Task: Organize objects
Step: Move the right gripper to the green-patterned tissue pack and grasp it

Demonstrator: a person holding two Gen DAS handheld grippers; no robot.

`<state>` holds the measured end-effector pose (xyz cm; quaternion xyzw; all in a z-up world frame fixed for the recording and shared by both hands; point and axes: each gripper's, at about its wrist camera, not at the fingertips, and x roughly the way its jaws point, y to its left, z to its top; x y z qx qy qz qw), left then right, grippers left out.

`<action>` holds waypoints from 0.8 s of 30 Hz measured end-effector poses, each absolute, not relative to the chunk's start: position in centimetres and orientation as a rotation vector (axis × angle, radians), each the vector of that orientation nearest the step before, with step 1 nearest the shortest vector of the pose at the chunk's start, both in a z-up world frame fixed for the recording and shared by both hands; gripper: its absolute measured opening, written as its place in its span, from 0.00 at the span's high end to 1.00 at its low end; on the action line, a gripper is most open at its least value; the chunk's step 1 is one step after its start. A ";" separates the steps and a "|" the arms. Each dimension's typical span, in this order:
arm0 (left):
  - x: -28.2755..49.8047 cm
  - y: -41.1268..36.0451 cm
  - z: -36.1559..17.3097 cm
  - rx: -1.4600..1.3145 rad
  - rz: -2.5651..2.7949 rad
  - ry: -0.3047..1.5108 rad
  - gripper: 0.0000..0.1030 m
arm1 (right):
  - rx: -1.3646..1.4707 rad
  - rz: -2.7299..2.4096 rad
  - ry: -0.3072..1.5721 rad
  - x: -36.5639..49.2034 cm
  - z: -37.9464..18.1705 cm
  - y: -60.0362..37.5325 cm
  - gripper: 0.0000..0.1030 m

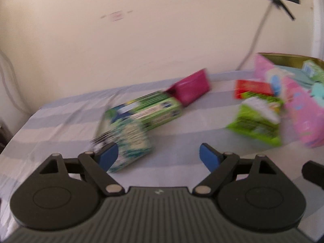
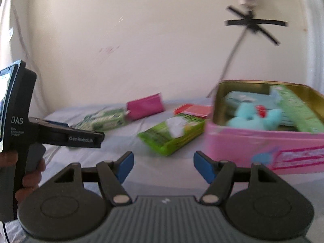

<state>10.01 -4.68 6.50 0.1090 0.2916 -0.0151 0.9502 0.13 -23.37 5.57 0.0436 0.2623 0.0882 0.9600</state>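
We are looking at a job that seems partly done. The pink tin [image 2: 263,151] is already holding a light blue soft toy [image 2: 253,117], a pale green box [image 2: 299,111] and a flat teal thing under them.

Outside the tin, on the striped cloth [image 1: 60,121], five things are still waiting: a lime green packet [image 2: 174,133] just beside the tin, a red box [image 2: 192,109] behind that packet, a magenta pouch [image 2: 144,106] farther from the tin, a long green box [image 1: 149,109] touching the pouch, and a white and teal patterned box [image 1: 131,145] farthest from the tin.

We are holding the left gripper [image 1: 160,156] with jaws wide apart and empty; the patterned box is lying just beyond its left finger. The right gripper [image 2: 164,164] is also standing open and empty, facing the lime packet.

All is blurred, so we cannot read the labels.
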 end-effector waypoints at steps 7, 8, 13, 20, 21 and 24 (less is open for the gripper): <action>10.5 4.7 4.1 0.163 0.127 0.611 0.14 | 0.008 0.294 0.602 3.8 4.8 -17.0 0.32; 10.7 5.8 3.9 0.149 0.155 0.612 0.14 | -0.004 0.313 0.599 4.4 4.8 -16.1 0.30; 11.4 11.4 3.0 -0.083 0.205 0.644 0.13 | -0.011 0.398 0.599 7.6 5.2 -11.4 0.26; 10.4 14.1 3.3 -0.288 0.232 0.561 0.13 | -0.108 0.447 0.654 13.0 3.2 -5.4 0.07; 10.4 14.3 3.3 -0.304 0.232 0.559 0.13 | -0.115 0.440 0.667 13.6 2.7 -4.9 0.08; 10.3 14.2 3.3 -0.307 0.231 0.554 0.13 | -0.114 0.418 0.683 14.1 2.6 -4.6 0.26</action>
